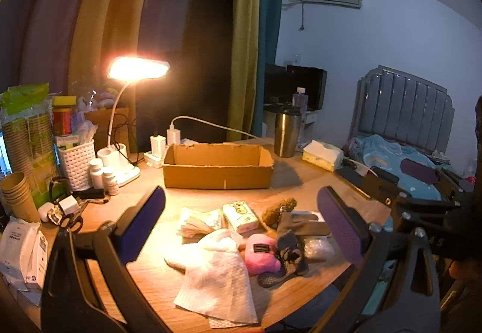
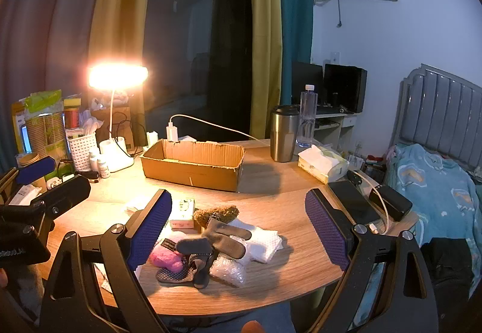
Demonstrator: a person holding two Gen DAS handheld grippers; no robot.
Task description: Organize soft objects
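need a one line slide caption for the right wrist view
Open right gripper hovers over a pile of soft items, gloves on top, with an empty cardboard box behind.

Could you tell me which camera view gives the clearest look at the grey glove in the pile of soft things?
The right wrist view: the grey glove lies on top of the pile, its fingers spread and unobstructed. In the left wrist view the same glove sits farther right, partly behind the hand-held gripper's right finger, and looks foreshortened.

Bedroom, bed [image 2: 433, 182], curtains [image 2: 265, 41], desk lamp [image 2: 117, 77]
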